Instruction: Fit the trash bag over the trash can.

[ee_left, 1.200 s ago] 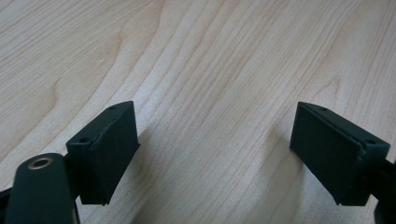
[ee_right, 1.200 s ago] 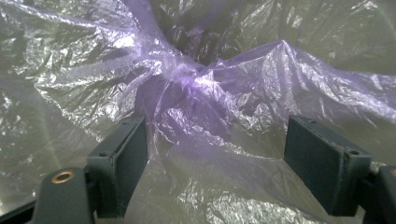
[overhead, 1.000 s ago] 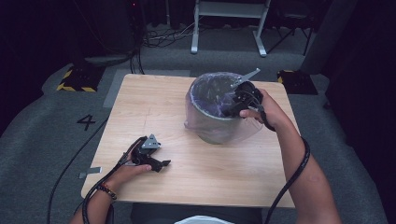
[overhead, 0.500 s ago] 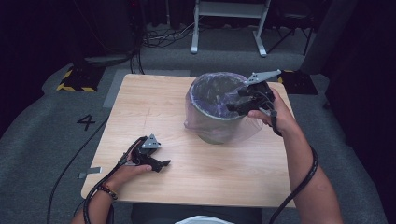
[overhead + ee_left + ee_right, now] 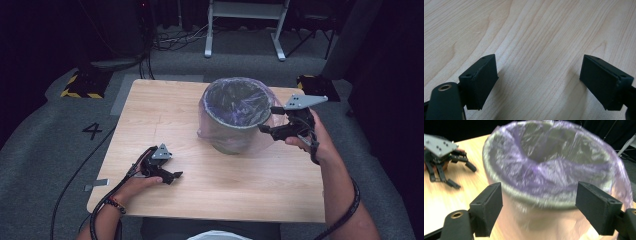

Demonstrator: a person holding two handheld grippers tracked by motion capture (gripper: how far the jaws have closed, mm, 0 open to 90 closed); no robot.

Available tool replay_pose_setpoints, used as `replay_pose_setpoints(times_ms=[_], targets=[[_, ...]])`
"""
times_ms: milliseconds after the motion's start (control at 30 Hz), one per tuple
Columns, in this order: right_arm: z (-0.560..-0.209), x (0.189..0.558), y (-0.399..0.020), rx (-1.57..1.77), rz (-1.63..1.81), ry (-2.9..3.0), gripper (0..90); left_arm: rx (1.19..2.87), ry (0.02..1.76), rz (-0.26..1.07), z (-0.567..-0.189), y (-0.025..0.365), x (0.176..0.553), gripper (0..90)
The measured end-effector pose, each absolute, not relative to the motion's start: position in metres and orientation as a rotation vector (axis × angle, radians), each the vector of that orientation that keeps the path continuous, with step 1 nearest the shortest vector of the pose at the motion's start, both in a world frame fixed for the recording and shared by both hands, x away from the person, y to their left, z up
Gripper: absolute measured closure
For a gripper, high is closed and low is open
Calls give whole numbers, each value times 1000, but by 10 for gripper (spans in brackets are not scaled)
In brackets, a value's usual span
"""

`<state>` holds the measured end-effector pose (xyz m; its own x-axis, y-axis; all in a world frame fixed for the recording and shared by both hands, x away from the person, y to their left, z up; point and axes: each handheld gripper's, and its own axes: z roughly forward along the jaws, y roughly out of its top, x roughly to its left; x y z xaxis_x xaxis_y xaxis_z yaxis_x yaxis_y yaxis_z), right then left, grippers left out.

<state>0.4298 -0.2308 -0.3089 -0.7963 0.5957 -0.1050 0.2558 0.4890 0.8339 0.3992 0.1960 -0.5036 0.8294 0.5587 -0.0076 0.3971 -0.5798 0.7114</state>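
A grey round bin (image 5: pixel 231 136) stands at the middle back of the wooden table (image 5: pixel 165 115), lined with a thin purple plastic bag (image 5: pixel 235 102) whose edge is folded over the rim and hangs down the outside. My right gripper (image 5: pixel 268 119) is held in the air just right of the bin's rim, open and holding nothing. In the right gripper view the bag-covered bin (image 5: pixel 549 170) rises close ahead, slightly blurred, beyond my open right gripper (image 5: pixel 539 207). My left gripper (image 5: pixel 170 175) rests open on the table at the front left. In the left gripper view, bare wood lies between the jaws of my left gripper (image 5: pixel 539 82).
A metal stand (image 5: pixel 245 25), cables and a yellow-black striped block (image 5: pixel 80 86) are on the grey floor behind the table. A "4" (image 5: pixel 93 131) is marked on the floor at left. The right gripper view shows the left gripper (image 5: pixel 441 157) on the table beyond the bin.
My right gripper has drawn back from over the bin's mouth to the right, outside the rim. The left gripper has stayed in place on the table.
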Motion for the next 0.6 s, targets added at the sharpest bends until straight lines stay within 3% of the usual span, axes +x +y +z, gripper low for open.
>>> replay_pose_setpoints(times_ms=[600], targets=[[-435, 383, -257, 741, 965, 2452, 203, 2264, 704, 279, -504, 194, 400, 127]])
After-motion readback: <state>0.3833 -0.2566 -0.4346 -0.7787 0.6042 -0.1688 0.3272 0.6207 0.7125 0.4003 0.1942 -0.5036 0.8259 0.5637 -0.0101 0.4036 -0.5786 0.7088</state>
